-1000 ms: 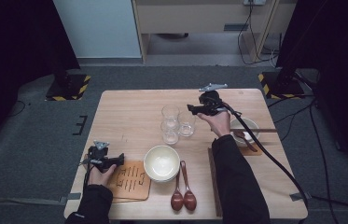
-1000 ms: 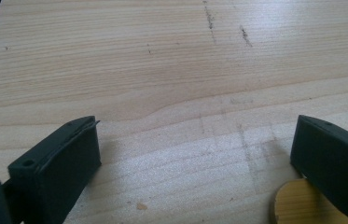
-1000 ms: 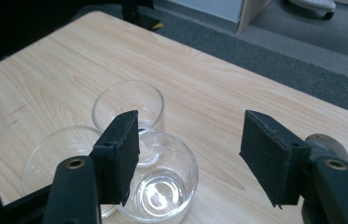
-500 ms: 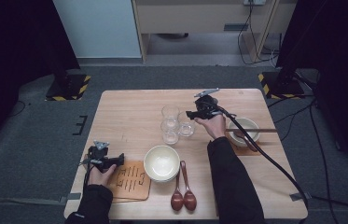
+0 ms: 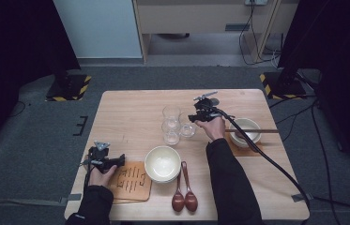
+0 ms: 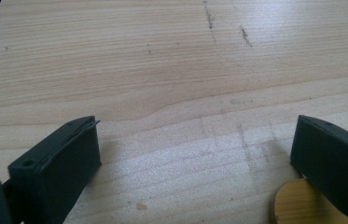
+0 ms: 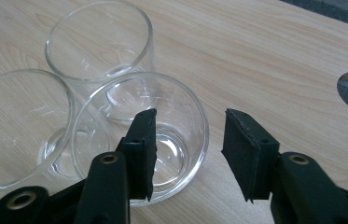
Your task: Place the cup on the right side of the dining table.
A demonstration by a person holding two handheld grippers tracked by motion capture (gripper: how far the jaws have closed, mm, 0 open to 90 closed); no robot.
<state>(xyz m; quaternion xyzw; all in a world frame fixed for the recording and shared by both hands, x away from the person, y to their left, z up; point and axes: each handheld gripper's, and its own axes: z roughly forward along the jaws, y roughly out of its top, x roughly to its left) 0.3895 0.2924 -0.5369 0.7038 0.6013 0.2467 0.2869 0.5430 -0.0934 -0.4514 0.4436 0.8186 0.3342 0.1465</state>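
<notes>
Wooden table: light grain, square to the high view. On it, largest to smallest.

Cream bowl: upright, near the front edge, centre. A second pale bowl sits at the right on a brown mat, with chopsticks laid across its rim, long axis running left to right, ends pointing past the right side of the bowl.

Wooden coaster board: flat at front left, just beside the cream bowl; its rounded corner shows under the left gripper's jaw in the left gripper view.

Three clear glasses: upright, mouths up, clustered mid-table, touching or nearly so.

Two dark red spoons: side by side, long axes running front to back, bowls toward the person.

Right gripper: held by a hand with the forearm reaching forward from the bottom edge, jaws pointing left at the nearest glass. Jaws spread; one jaw hangs over the mouth of that glass, the other outside its wall. No contact discernible.

Left gripper: hand resting low at front left, jaws pointing right, spread wide over bare wood, holding nothing.
</notes>
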